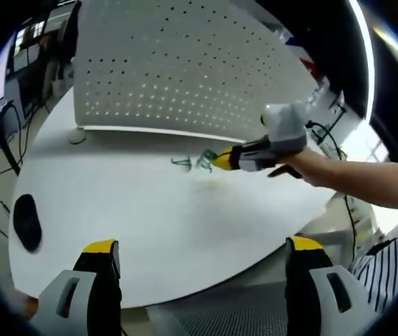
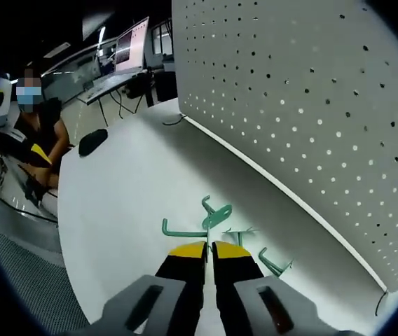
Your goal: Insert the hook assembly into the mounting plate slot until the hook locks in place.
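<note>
Hooks (image 2: 216,218) of green wire lie loose on the white table (image 2: 129,203) before the pegboard (image 2: 311,105), none mounted yet, while the right gripper (image 2: 209,246), jaws nearly closed, reaches them apparently empty and the left gripper (image 1: 202,246) gapes wide, holding nothing.

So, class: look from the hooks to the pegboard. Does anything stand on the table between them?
Nothing visible does. The green hooks lie on the white table just ahead of the right hand-held gripper, and only bare tabletop runs from them to the upright pegboard.
</note>
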### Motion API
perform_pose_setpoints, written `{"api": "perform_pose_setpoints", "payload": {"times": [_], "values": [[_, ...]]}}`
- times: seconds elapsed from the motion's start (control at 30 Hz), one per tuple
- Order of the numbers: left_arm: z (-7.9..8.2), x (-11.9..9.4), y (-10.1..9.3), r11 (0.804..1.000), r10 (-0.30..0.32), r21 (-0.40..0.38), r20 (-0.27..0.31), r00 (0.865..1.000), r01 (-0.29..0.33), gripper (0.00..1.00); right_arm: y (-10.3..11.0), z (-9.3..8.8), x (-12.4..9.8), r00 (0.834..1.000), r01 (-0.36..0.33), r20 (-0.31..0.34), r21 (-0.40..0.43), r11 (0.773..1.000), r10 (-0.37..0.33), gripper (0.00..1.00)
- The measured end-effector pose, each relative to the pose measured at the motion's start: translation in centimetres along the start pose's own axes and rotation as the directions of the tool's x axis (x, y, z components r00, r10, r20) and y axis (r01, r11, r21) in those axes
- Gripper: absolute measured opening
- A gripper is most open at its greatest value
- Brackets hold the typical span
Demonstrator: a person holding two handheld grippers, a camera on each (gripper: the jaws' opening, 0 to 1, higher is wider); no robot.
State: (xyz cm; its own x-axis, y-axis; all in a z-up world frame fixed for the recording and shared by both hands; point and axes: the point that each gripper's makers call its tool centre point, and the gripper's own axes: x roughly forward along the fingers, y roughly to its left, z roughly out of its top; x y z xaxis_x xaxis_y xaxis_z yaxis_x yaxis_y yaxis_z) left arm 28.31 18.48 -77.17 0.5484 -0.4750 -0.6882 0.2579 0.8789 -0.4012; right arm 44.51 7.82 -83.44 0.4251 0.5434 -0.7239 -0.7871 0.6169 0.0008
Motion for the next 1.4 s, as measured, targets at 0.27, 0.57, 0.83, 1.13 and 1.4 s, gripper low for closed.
{"api": "perform_pose_setpoints", "payload": {"times": [0.27, 0.57, 0.83, 1.13, 1.4], "values": [[1.2, 0.0, -0.6, 1.000, -0.011, 0.004, 0.023, 1.000, 0.011, 1.00, 0.1, 2.0, -2.3, 0.997, 0.016, 0.078, 0.046, 0.999, -0.020, 0.00], [2.6, -0.8, -1.6, 0.998, -0.050, -0.039, 0.073, 0.996, 0.053, 1.00, 1.3, 2.5, -3.8, 0.990, 0.005, 0.138, 0.101, 0.995, -0.019, 0.00], [4.7, -1.4, -1.8, 0.996, -0.060, -0.062, 0.124, 0.991, 0.068, 0.98, 2.5, 4.5, -6.5, 0.971, 0.003, 0.237, 0.154, 0.988, -0.040, 0.00], [6.9, -1.7, -3.5, 0.989, -0.118, -0.074, 0.166, 0.979, 0.132, 0.92, 5.0, 6.2, -9.1, 0.941, -0.025, 0.335, 0.222, 0.975, -0.052, 0.00], [8.2, -2.0, -4.5, 0.984, -0.139, -0.081, 0.228, 0.964, 0.161, 0.90, 6.9, 7.2, -11.4, 0.908, -0.068, 0.416, 0.276, 0.959, -0.055, 0.00]]}}
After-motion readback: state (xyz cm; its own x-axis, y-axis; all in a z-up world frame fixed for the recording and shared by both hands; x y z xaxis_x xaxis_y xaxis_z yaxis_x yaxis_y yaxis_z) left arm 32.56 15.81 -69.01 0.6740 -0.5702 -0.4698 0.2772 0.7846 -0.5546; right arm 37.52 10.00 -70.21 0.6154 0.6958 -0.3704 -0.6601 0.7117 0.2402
